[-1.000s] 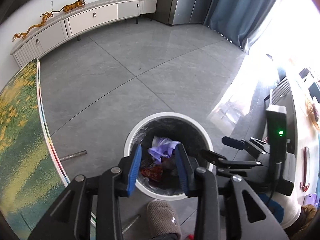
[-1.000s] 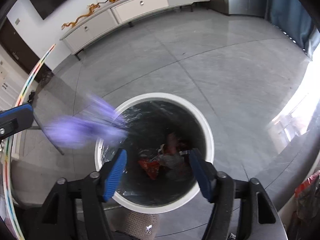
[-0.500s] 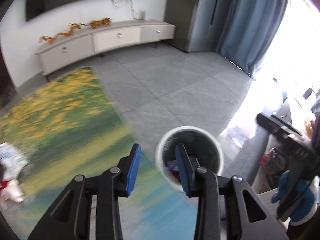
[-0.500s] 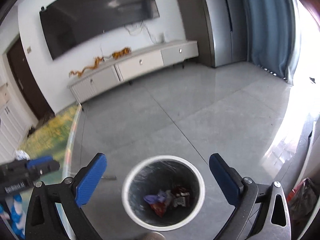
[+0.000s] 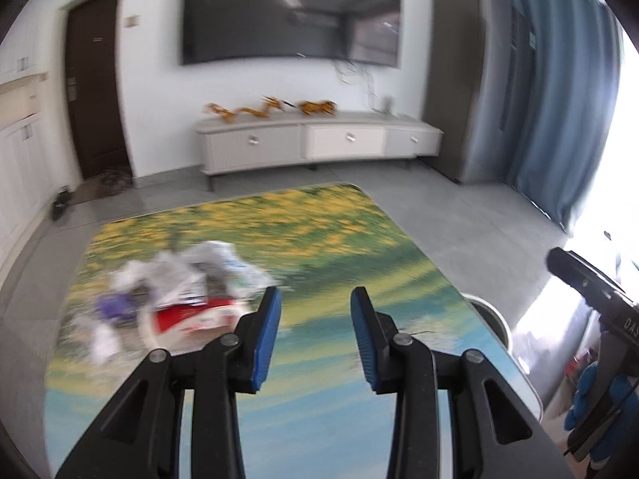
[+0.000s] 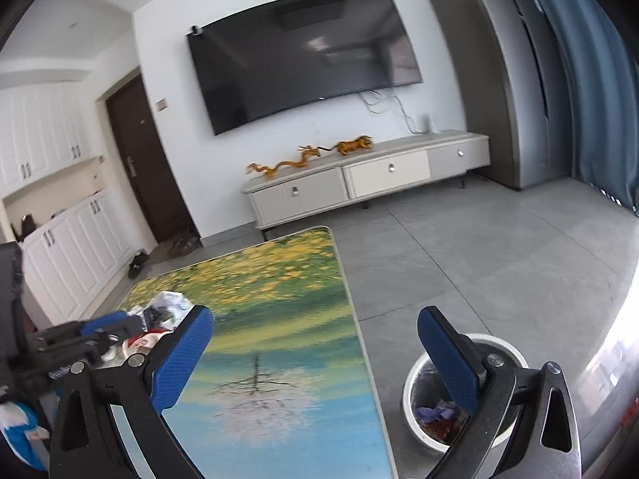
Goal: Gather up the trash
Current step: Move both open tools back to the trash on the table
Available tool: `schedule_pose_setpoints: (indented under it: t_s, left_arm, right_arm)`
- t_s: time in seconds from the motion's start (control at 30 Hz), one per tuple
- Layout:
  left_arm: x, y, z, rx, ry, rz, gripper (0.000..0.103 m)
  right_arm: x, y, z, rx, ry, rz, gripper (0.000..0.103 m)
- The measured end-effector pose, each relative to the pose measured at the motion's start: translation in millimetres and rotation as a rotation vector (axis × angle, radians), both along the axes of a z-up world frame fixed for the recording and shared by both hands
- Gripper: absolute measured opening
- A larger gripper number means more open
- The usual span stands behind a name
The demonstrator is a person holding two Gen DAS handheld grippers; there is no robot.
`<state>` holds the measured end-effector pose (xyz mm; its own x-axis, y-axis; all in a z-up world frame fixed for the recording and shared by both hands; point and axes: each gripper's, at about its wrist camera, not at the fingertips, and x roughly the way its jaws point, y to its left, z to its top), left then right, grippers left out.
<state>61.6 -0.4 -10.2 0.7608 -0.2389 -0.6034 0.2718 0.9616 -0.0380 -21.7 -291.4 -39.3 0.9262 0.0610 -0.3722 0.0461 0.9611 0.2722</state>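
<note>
Nearest the lens, the left gripper (image 5: 315, 335) hangs over the near end of the table (image 5: 359, 419), blue pads parted a moderate way and nothing between them. The right gripper (image 6: 315, 359) is spread much wider, also empty, straddling the table's right edge with the bin (image 6: 423, 367) just below its right finger. There's crumpled purple and red rubbish already lying in that bin.

Further out on the table sits the job — a pile of trash (image 5: 187, 279): crumpled white paper, a red-and-white wrapper, a purple scrap at its left side. It lies ahead and left of the left gripper, which is plainly the nearer tool.

To do this well, I'd aim the left pads at one raised fold of paper, come in low and level, and close only once the piece sits between them — the left view is blurred, so slowing down first looks wise. Loose scraps at the edge may scatter if nudged.
</note>
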Motion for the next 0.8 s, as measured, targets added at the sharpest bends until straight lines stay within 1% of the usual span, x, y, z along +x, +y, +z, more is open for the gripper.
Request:
schedule_pose_setpoints:
  t_s: [0.07, 0.13, 0.2, 0.33, 0.4, 0.53, 0.63, 0.7, 0.8]
  left_arm:
    - [-5.9, 19.1, 4.8, -0.011, -0.004, 0.038, 0.036]
    - [-12.3, 35.3, 6.6, -0.015, -0.020, 0.077, 0.047]
    - [-21.0, 53.3, 10.0, -0.021, -0.043, 0.121, 0.049]
    - [-38.8, 81.6, 14.6, -0.022, -0.071, 0.175, 0.050]
    - [-48.7, 95.9, 16.5, 0.001, -0.089, 0.208, 0.050]
    - [-58.4, 123.7, 14.3, 0.025, -0.096, 0.275, 0.050]
    - [-56.0, 144.4, 8.5, 0.035, -0.079, 0.329, 0.050]
    - [-51.2, 160.3, 4.9, 0.027, -0.058, 0.366, 0.050]
    - [-45.4, 176.0, 0.8, 0.017, -0.041, 0.375, 0.050]
  right_arm:
    - [-1.3, 7.2, 7.8, -0.011, -0.012, 0.010, 0.103]
    - [-3.9, 13.7, 12.0, -0.020, -0.019, 0.020, 0.103]
    - [-3.3, 19.3, 16.6, -0.031, -0.028, 0.041, 0.103]
    - [-12.6, 30.6, 33.6, -0.050, -0.064, 0.071, 0.103]
    - [-12.3, 31.8, 42.5, -0.057, -0.076, 0.094, 0.103]
    - [-5.9, 38.3, 55.4, -0.108, -0.074, 0.128, 0.103]
    - [4.9, 47.9, 53.0, -0.127, -0.051, 0.164, 0.103]
    - [16.6, 55.3, 46.6, -0.119, -0.027, 0.207, 0.103]
    - [34.6, 68.4, 35.8, -0.117, 0.008, 0.261, 0.103]
